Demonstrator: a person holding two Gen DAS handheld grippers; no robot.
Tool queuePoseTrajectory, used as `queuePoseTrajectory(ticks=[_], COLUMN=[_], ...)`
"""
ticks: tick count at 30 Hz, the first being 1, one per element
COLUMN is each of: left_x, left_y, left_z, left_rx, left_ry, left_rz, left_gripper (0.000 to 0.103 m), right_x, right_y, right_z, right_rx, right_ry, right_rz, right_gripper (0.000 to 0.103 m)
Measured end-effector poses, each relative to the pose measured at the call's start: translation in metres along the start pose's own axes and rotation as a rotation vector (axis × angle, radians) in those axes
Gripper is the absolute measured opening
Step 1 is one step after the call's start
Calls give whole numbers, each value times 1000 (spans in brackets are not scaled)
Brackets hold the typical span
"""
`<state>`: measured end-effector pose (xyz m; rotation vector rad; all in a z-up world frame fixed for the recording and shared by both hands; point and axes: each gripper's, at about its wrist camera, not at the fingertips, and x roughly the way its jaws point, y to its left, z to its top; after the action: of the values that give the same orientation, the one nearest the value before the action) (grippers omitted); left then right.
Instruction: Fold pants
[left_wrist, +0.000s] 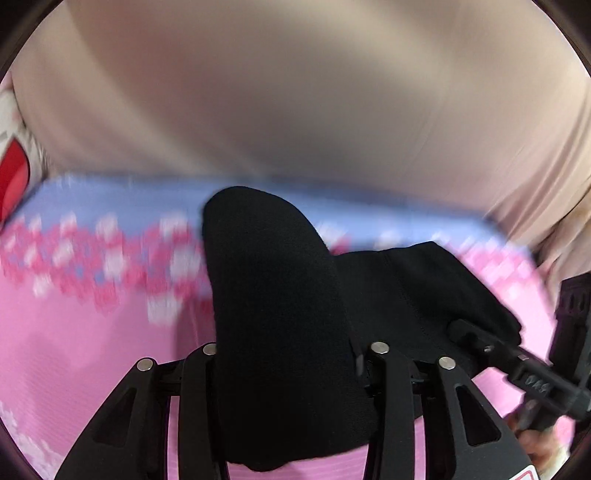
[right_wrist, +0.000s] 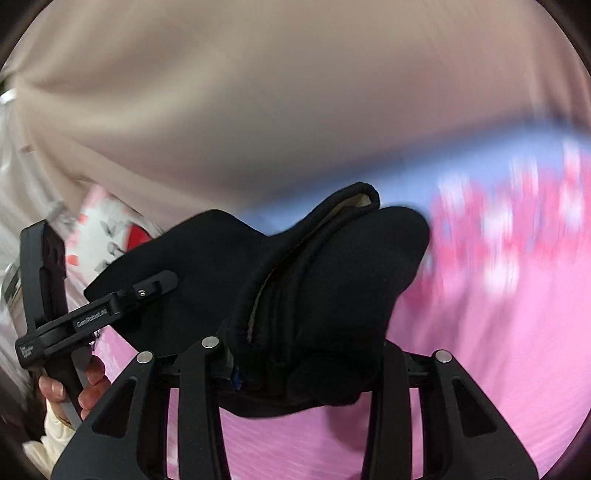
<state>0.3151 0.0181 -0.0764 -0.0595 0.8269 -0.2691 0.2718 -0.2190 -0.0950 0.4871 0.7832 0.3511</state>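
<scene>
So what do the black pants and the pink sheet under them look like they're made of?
The black pants look like a thick, soft knit, perhaps fleece-lined: matte surface, rounded bulky folds, and a pale lining showing at the rolled edge. The pink sheet looks like thin woven cloth, smooth, with fine ribbing and a printed flower pattern; motion blur leaves the weave uncertain.

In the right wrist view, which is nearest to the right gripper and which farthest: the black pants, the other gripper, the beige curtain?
1. Black pants: between the right gripper fingers.
2. Left gripper: on the left, at the pants' edge.
3. Beige curtain: behind, across the top.
</scene>
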Motion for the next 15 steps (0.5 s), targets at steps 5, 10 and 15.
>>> queuePoseTrajectory(ticks=[5,10,15], left_x=[-1,-75,-103], left_y=[27,73,44], left_z=[-28,-29,16], left_rx=[3,-71,-15], left_ry=[20,-108,-173], left_rz=[31,258,187], left_gripper=[68,66,66], right_x=[-30,-128,-102], right_y=[-26,-10,78], right_z=[-11,-23,18], right_rx=[139,76,-143], right_ry=[26,-223,-181], right_rz=[25,-283,-102], right_gripper=[64,66,52])
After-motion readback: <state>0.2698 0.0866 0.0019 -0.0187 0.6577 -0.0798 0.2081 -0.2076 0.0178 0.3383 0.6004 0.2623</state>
